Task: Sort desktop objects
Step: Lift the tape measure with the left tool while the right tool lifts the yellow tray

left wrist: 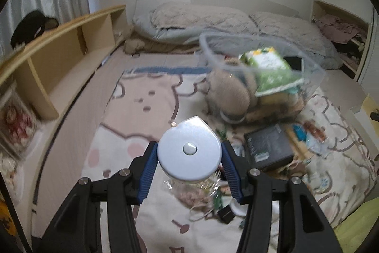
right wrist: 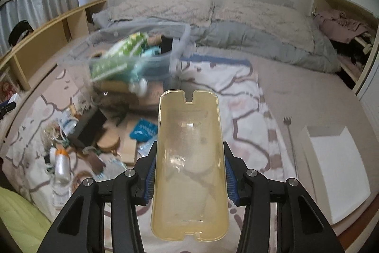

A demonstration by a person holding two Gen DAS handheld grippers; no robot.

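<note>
My left gripper (left wrist: 189, 153) is shut on a round silver tape measure (left wrist: 189, 149) with a white centre button, held above the patterned blanket. My right gripper (right wrist: 188, 172) is shut on a long translucent yellow plastic tray (right wrist: 189, 158), held lengthwise above the blanket. A clear plastic storage bin (left wrist: 260, 77) holds a green-and-white packet (left wrist: 270, 68) and other items; it lies ahead and right of the left gripper, and in the right wrist view the bin (right wrist: 132, 58) lies ahead and left. Loose clutter lies on the blanket around the bin.
A black box (left wrist: 267, 146) and scattered small items lie right of the left gripper. A wooden low shelf (left wrist: 59, 58) runs along the left. Pillows and bedding (right wrist: 213, 16) lie at the back. A fork (right wrist: 290, 134) and a white box (right wrist: 336, 170) lie to the right.
</note>
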